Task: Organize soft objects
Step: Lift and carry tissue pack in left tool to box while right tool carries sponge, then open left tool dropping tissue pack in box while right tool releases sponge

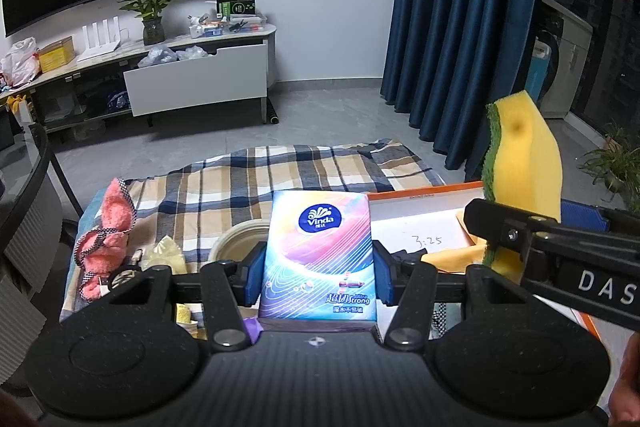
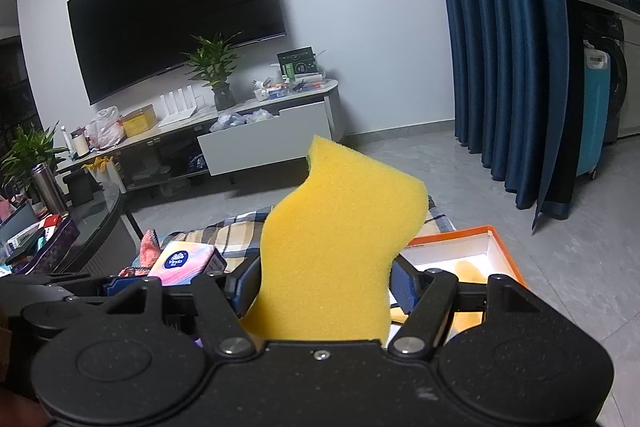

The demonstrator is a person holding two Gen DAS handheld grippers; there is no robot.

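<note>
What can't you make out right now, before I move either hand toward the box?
- Orange box floor: right wrist view, hidden by the sponge in the right gripper.
- Items beside the pink cloth: left wrist view, covered by the left gripper holding the tissue pack.
- Dark item under the box's note: too small.

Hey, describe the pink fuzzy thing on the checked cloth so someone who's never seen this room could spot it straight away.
Find the plaid cloth spread on the floor before the TV cabinet. At its left edge lies a crumpled pink fleece item. Black-and-white checked trim sets it apart from the pale items beside it.
</note>
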